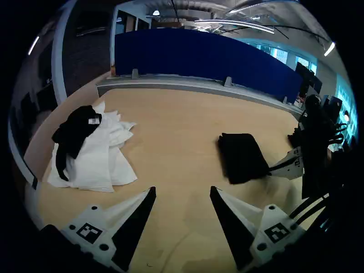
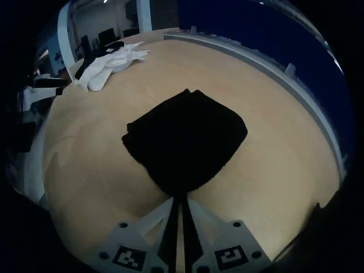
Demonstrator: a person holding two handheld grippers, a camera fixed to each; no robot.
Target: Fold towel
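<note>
Left tool (image 1: 182, 189), released, low centre over bare tabletop (image 1: 182, 123); black towel (image 1: 241, 157) folded right of centre — right tool (image 2: 181, 198) clenched on its near edge. Likely fault: a one-sided pull, unsupported, drags or spills the folds.

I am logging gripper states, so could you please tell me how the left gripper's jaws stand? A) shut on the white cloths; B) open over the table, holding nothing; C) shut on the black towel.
B: the left gripper has its jaws wide apart over the wooden table, with the black towel and the white cloths lying well ahead of them.
</note>
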